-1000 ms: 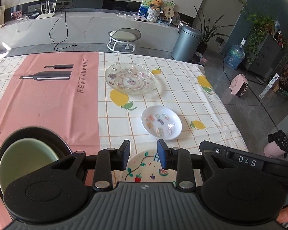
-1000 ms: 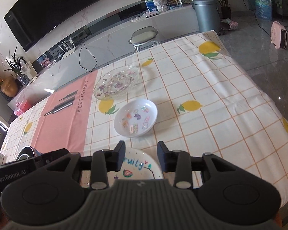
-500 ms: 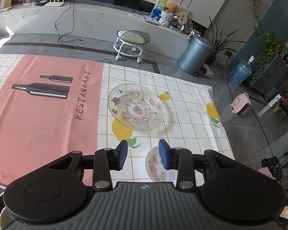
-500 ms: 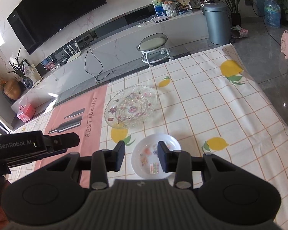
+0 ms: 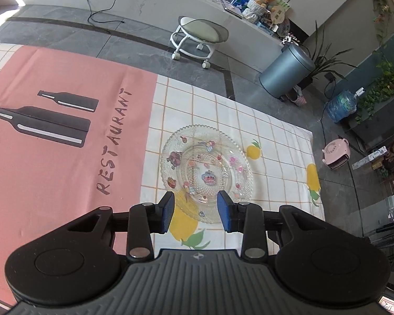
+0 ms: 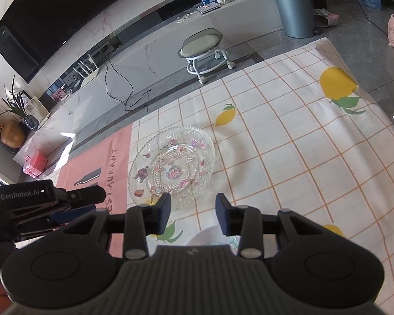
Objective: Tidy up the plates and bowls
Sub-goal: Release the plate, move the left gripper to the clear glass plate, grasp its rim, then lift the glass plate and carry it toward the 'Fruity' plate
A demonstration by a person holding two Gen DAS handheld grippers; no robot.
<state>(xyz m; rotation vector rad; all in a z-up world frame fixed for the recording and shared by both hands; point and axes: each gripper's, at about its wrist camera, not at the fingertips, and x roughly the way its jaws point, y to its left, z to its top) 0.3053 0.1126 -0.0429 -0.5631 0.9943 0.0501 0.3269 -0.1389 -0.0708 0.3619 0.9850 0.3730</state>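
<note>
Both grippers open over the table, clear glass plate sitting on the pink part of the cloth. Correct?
Not quite. The glass plate sits on the white checked part of the cloth, just beside the pink panel; the left wrist view shows this plainly. The rest holds: left gripper and right gripper are both open, with nothing held between the jaws.

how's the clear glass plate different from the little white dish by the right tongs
The glass plate is see-through, so the checked tablecloth shows through it; the white dish is opaque. The glass plate has a beaded, textured rim, while what shows of the white dish looks smooth. The glass plate is in full view ahead of the right tongs; the white dish is mostly hidden under them. Both rest on the tablecloth and carry small colourful decorations.
</note>
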